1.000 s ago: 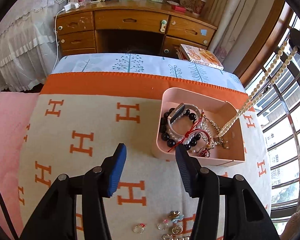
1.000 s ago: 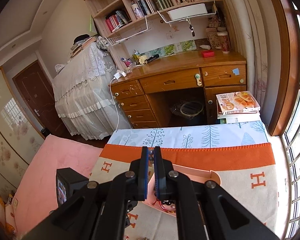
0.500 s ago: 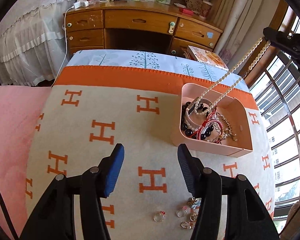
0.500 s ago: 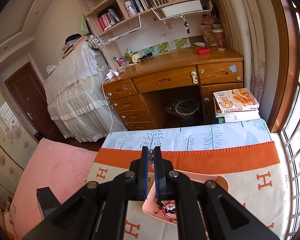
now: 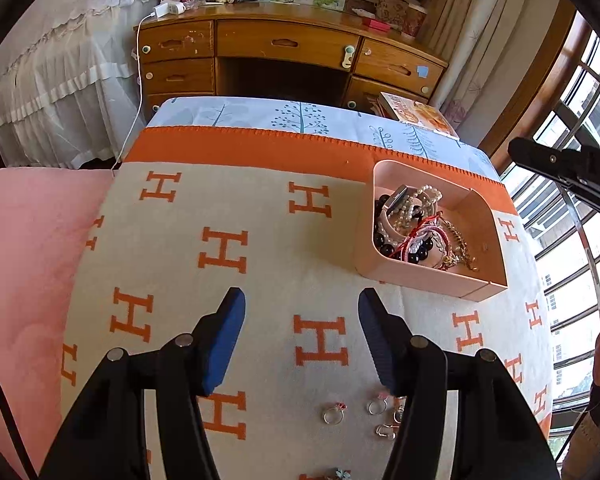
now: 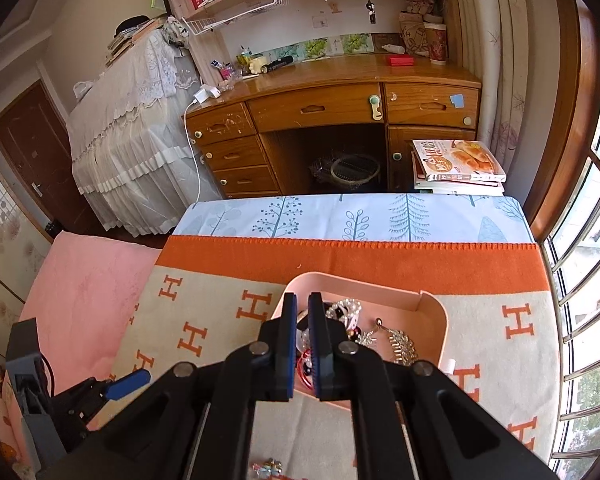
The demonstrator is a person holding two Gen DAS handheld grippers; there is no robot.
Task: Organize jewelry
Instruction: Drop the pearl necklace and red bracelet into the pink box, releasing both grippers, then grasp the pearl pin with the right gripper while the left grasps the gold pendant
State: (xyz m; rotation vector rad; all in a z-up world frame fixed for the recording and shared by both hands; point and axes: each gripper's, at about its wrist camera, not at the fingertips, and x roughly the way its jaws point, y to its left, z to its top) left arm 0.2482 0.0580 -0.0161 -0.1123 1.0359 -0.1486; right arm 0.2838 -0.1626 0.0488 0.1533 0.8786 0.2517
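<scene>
A pink tray [image 5: 486, 224] sits on the orange-and-cream blanket and holds a heap of jewelry: a pearl necklace [image 5: 422, 196], black bead bracelets [image 5: 384, 246], red cords and gold chains. The tray also shows in the right wrist view [image 6: 436, 312]. My left gripper [image 5: 300, 320] is open and empty, low over the blanket, left of the tray. My right gripper [image 6: 302, 320] hovers above the tray with a narrow gap between its jaws and nothing in it. Several small rings [image 5: 334, 414] and earrings lie on the blanket near my left gripper.
The blanket [image 5: 220, 248] covers a bed, with pink bedding [image 5: 24, 260] to the left. A wooden desk [image 6: 332, 108] stands beyond the bed's foot, with a stack of books [image 6: 456, 166] beside it. Windows run along the right.
The pearl necklace that hung from my right gripper has dropped into the tray. The right gripper's jaws have parted slightly. My left gripper has drawn back a little.
</scene>
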